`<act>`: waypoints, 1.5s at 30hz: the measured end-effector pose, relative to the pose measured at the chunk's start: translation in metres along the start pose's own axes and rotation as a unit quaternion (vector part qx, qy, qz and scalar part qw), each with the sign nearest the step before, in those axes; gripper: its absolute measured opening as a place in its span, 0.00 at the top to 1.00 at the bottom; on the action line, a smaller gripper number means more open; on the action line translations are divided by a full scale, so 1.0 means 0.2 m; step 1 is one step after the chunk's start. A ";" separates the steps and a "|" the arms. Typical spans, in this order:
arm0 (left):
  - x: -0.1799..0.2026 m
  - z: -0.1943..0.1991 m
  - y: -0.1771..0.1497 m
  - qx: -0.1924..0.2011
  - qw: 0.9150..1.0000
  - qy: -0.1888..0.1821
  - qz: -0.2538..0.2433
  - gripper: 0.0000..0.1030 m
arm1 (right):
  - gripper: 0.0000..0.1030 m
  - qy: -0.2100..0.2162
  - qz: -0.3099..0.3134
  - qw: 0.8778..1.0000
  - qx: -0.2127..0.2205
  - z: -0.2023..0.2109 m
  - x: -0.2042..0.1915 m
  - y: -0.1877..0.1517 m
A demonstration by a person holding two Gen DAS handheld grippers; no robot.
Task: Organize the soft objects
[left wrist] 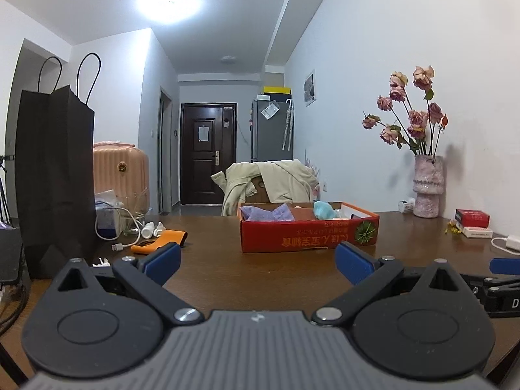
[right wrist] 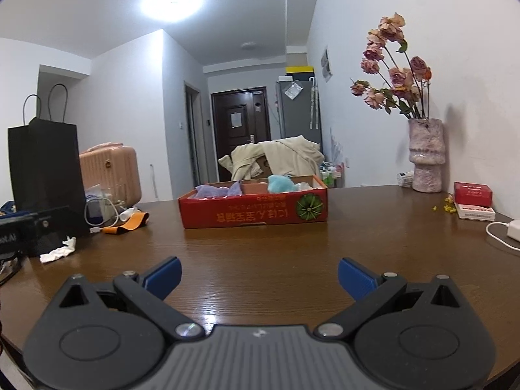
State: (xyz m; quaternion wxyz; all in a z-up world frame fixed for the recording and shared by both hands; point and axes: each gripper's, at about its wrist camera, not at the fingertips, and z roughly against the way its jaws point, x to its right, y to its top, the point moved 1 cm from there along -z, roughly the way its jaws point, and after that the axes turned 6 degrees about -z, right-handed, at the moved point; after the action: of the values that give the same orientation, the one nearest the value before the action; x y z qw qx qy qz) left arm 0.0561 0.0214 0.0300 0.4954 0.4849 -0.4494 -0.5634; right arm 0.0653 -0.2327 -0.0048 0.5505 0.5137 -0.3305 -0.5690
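light: blown-out ceiling lamp (left wrist: 169, 0) | glare: sheen on table (right wrist: 208, 308) | edges: fisheye bending, dark corners | focus: sharp

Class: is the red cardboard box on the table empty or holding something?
Holding something. Inside the red cardboard box, a purple cloth and a teal soft toy show above its rim.

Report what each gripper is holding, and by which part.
Nothing is held. The left gripper and the right gripper both stand open and empty over the table, short of the red cardboard box.

Black bag (right wrist: 45, 175), vase (right wrist: 426, 154), perhaps crumpled tissue (right wrist: 60, 252).
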 end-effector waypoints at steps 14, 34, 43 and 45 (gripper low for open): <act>0.03 -0.02 -0.04 -0.018 1.000 -0.013 -0.007 0.00 | 0.00 0.001 -0.001 1.000 -0.001 -0.02 0.02 0.02; 0.01 -0.04 -0.04 -0.030 0.999 -0.010 0.006 0.00 | 0.00 0.001 0.006 1.000 0.006 -0.01 0.01 0.01; 0.03 -0.03 -0.04 -0.027 1.000 -0.013 0.000 0.00 | 0.00 -0.001 0.006 1.000 0.008 0.00 0.01 0.01; 0.03 -0.03 -0.04 -0.028 1.000 -0.015 0.001 0.00 | 0.00 -0.001 0.006 1.000 0.008 0.00 0.01 0.00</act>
State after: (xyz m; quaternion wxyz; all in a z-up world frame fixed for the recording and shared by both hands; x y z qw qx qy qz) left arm 0.0606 0.0166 0.0215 0.5025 0.4621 -0.4414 -0.5824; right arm 0.0660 -0.2344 -0.0045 0.5493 0.5152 -0.3384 -0.5642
